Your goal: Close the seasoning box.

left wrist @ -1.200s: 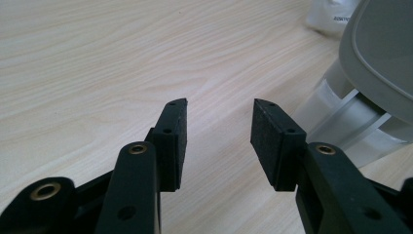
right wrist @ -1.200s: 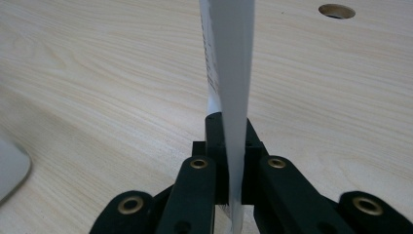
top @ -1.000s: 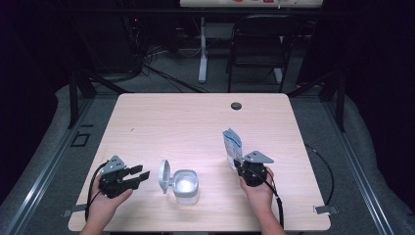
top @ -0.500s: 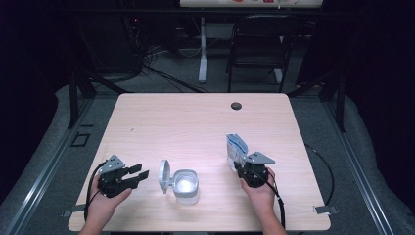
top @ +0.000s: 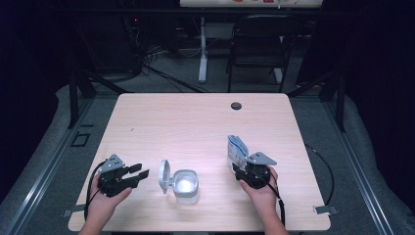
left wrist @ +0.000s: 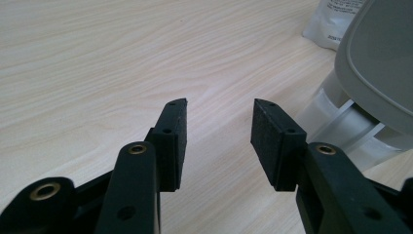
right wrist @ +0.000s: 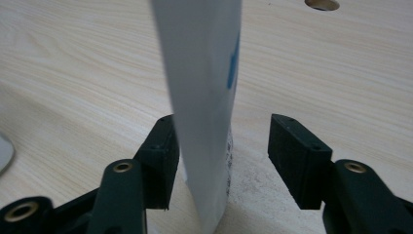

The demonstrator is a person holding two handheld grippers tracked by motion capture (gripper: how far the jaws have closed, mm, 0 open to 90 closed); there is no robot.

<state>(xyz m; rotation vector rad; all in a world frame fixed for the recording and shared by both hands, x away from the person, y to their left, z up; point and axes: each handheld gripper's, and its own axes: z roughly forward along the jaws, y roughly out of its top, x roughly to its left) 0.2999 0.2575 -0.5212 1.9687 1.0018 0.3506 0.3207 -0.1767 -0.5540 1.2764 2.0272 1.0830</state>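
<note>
Bench (top: 195, 122): pale wood top, dark room around it, a chair (top: 254, 44) beyond the far edge. Small dark hole (top: 236, 105) in the top near the far edge, right of middle.

Right tool (top: 238, 164): held low at the near right of the bench by the right hand (top: 262, 191). Jaws have just been opening and now stand apart. Pouch (top: 236, 152), white with blue print, stands upright between them. In the right gripper view the pouch (right wrist: 204, 97) lies against or just beside the left jaw; a clear gap separates it from the right jaw. Not pressed from both sides, so no grip. Its lower end meets the bench between the jaws. A faint dusting of pale powder lies on the wood at its foot.

Left tool (top: 138, 174): held at the near left by the left hand (top: 105, 203), pointing right toward the tub (top: 186, 185). Jaws apart, nothing between them; bare wood shows in the gap in the left gripper view (left wrist: 219, 136).

Tub: small, white, translucent, near the front edge, between the two tools, apart from both. Lid (top: 164, 176) hinged open, standing up on the tub's left side. Inside looks pale; contents cannot be told. In the left gripper view the grey lid (left wrist: 380, 63) is close on the right, with the pouch (left wrist: 333, 22) beyond it.

Cables trail from both tools off the near edge.
</note>
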